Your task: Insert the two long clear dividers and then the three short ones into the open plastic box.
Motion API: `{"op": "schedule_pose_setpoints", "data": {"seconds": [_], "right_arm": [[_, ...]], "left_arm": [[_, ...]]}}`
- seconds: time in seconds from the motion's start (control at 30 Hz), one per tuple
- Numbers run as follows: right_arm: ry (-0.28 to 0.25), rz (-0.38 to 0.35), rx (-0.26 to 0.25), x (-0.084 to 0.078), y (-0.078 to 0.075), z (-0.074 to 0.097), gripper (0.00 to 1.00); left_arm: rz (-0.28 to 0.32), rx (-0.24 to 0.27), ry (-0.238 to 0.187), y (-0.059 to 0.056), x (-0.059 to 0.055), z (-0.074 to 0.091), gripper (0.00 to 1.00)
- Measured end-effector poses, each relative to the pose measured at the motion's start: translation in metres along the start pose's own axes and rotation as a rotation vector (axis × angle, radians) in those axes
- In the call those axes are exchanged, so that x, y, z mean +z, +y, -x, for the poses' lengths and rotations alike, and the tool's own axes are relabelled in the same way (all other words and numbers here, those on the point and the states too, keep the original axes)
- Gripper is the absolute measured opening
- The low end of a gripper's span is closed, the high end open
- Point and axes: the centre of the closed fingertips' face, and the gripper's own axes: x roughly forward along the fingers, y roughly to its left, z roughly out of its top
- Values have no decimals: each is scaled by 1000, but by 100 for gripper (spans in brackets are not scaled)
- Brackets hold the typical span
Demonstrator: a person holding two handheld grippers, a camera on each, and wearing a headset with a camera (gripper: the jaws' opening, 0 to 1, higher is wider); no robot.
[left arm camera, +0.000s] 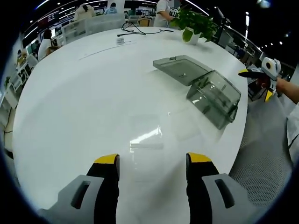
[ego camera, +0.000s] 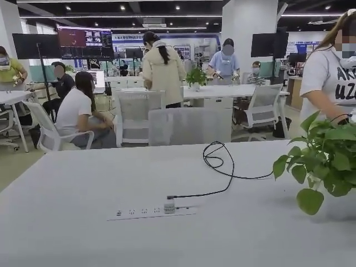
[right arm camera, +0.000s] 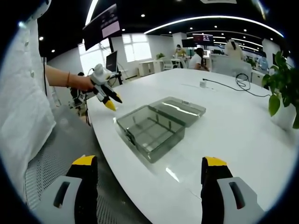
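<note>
The open smoky-clear plastic box (left arm camera: pixel 214 97) lies near the table's edge, its lid (left arm camera: pixel 181 69) folded flat beside it. In the right gripper view the box (right arm camera: pixel 148 129) and its lid (right arm camera: pixel 181 108) sit just ahead. Faint clear dividers (left arm camera: pixel 146 138) lie flat on the white table in front of my left gripper (left arm camera: pixel 153 161), which is open and holds nothing. My right gripper (right arm camera: pixel 148 161) is also open and empty, off the table's edge. Each gripper shows in the other's view: the right gripper (left arm camera: pixel 263 74) and the left gripper (right arm camera: pixel 105 91), held by a hand.
A potted plant (ego camera: pixel 324 161) stands at the table's right, also seen as the plant (left arm camera: pixel 196 23). A power strip (ego camera: pixel 150 211) with a black cable (ego camera: pixel 221 167) lies mid-table. Chairs and several people are beyond the far edge. The white table (ego camera: pixel 83 222) is broad.
</note>
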Motion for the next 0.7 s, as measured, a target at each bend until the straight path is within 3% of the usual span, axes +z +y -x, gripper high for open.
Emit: {"op": "schedule_pose_setpoints", "data": {"seconds": [0.4,0.7], "right_arm": [[-5,-3,1,1,1,-1,92],[-16,-8,-4,1,0,-1,92]], "left_arm": [[-24,39,129,0,-11,-10,46],[-75,105,170,6,-12,-9,38]]}}
